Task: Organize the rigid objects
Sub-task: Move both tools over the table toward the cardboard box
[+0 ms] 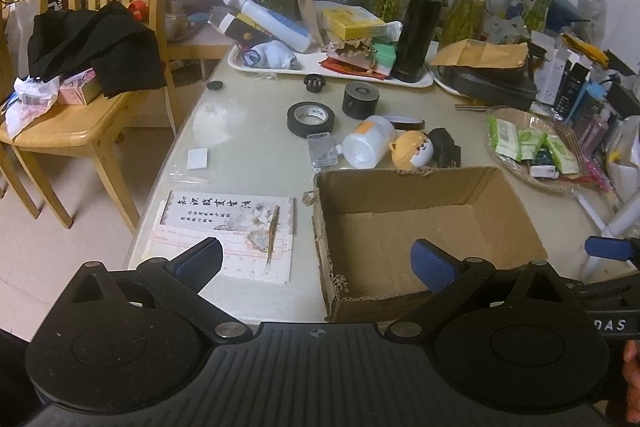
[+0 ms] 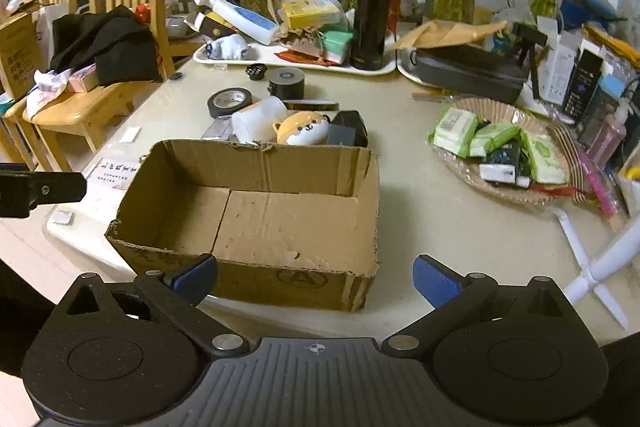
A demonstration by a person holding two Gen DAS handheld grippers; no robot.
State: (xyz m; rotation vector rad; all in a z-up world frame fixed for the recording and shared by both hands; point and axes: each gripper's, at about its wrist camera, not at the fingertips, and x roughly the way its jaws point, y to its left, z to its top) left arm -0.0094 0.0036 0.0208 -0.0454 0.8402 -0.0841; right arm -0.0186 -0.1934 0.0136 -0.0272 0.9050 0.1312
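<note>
An open, empty cardboard box (image 1: 400,187) (image 2: 256,163) stands on the table near its front edge. Behind it lie a white bottle (image 1: 366,143) (image 2: 258,123), a yellow dog-face case (image 1: 412,149) (image 2: 302,129), a small black box (image 1: 444,147) (image 2: 348,133), a clear plastic case (image 1: 322,151), a black tape roll (image 1: 310,119) (image 2: 230,101) and a black cylinder (image 1: 360,99) (image 2: 286,81). My left gripper (image 1: 316,263) is open and empty over the box's near left corner. My right gripper (image 2: 316,277) is open and empty in front of the box.
A white tray (image 1: 280,69) with bottles, boxes and a black flask (image 1: 420,27) stands at the back. A wicker basket (image 2: 500,111) of packets sits right. Papers with tweezers (image 1: 276,231) lie left of the box. Wooden chairs (image 1: 100,67) stand at the left.
</note>
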